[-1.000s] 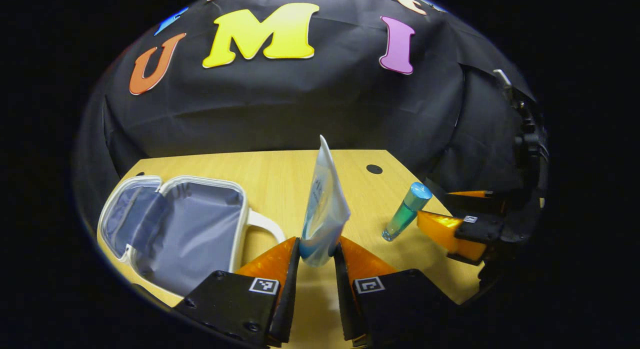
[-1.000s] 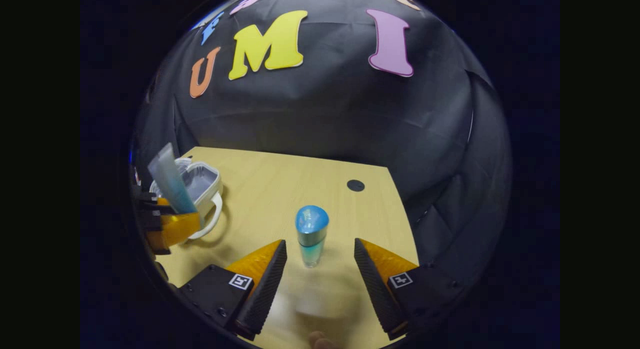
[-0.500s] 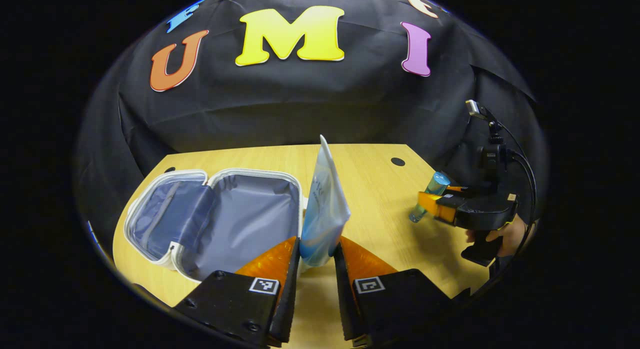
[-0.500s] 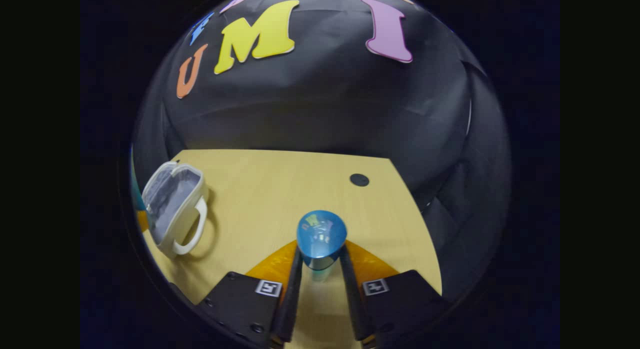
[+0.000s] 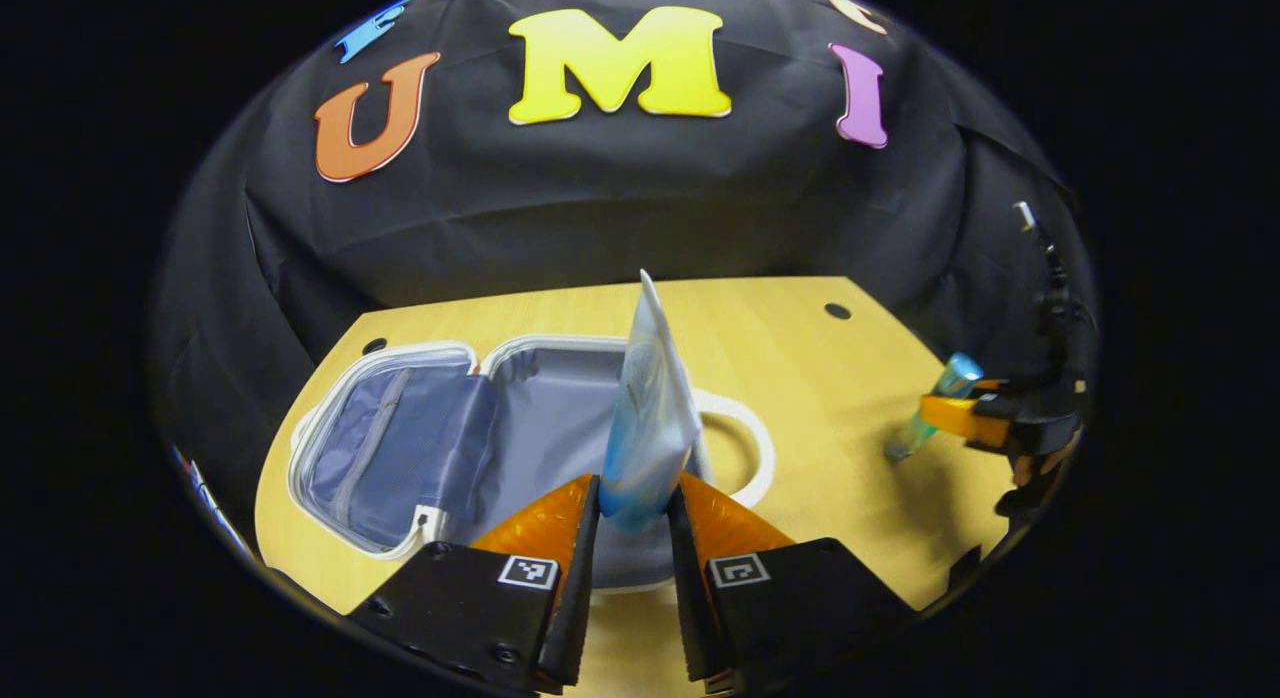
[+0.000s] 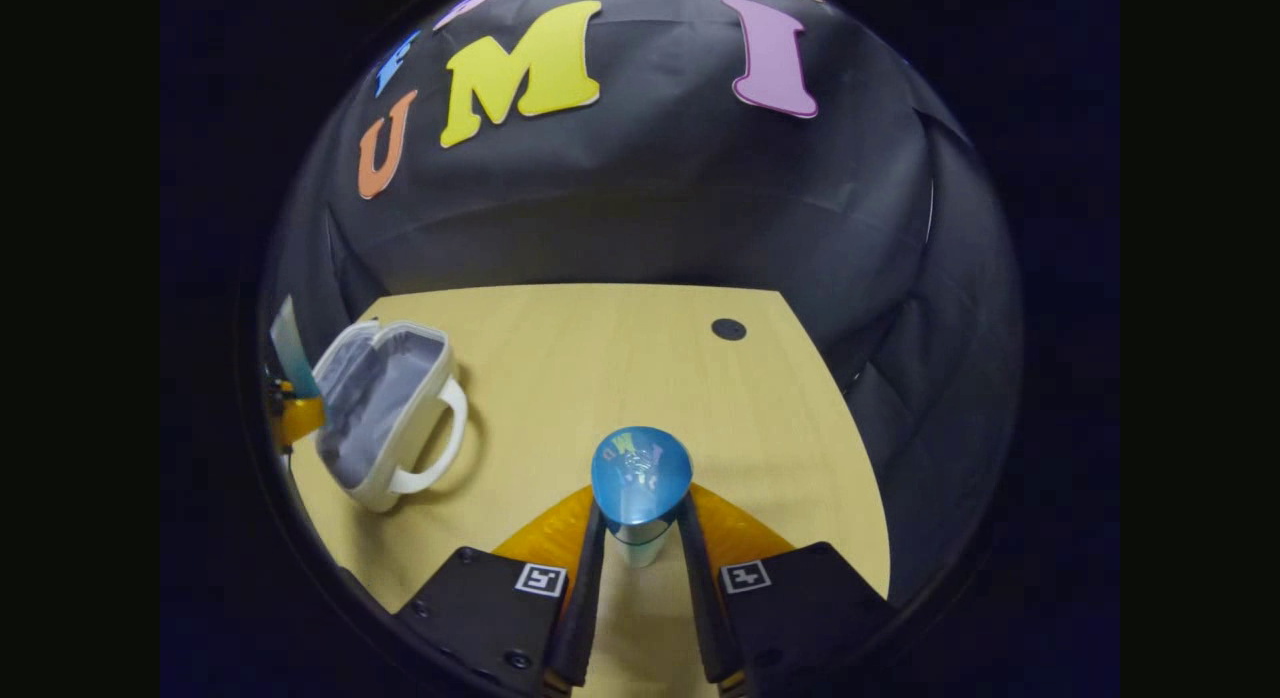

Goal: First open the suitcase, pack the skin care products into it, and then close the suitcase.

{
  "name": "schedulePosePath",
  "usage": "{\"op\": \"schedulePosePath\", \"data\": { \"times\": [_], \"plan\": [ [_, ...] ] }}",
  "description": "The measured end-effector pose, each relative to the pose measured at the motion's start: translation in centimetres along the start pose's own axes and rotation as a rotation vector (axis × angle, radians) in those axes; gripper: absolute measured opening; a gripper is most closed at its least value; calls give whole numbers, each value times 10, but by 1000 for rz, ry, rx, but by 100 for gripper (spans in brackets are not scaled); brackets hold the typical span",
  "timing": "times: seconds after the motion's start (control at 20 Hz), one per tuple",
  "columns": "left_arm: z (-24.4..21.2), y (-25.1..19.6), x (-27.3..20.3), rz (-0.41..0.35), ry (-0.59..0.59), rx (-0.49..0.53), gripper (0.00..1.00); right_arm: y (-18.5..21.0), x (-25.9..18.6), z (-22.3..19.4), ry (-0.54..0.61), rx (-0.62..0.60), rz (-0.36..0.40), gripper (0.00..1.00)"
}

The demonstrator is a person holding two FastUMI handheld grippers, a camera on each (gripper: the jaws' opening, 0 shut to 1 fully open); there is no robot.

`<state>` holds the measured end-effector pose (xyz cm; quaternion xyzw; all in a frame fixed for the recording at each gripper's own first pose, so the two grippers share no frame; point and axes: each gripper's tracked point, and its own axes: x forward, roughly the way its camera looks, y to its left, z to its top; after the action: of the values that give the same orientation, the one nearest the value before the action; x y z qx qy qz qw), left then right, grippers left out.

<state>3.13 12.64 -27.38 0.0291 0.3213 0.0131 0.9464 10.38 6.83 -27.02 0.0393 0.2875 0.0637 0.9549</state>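
The left gripper [image 5: 633, 518] clamps the upright tube [image 5: 648, 418], the open suitcase [image 5: 400, 448] directly behind at lower centre. The right gripper [image 6: 640, 538] grips the bottle [image 6: 640, 488], farther off.

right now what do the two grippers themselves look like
Each gripper is a black body with two wedge-shaped fingers, each bearing a small square black-and-white marker tag. In the left gripper view, the left gripper sits in front; the right gripper has a black handle, with a cable above it.

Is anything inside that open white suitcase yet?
The open white suitcase shows only grey lining in its two halves. The pale blue tube, clamped in the left gripper, and the jaws cover part of the near half, so that part is hidden.
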Motion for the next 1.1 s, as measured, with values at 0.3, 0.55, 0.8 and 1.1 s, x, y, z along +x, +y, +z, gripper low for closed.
{"op": "schedulePosePath", "data": {
  "times": [0.3,0.55,0.8,1.1],
  "plan": [
    [-58,48,38,26,202,-42,41,32,-42,11,-24,36,3,39],
    [-92,56,52,1,371,-72,41,50,-60,19,-47,21,-35,39],
    [-89,58,62,-13,398,-46,41,61,-67,12,-39,21,-69,39],
    [-87,58,67,-5,408,-51,41,76,-68,4,-18,51,-59,39]
  ]
}}
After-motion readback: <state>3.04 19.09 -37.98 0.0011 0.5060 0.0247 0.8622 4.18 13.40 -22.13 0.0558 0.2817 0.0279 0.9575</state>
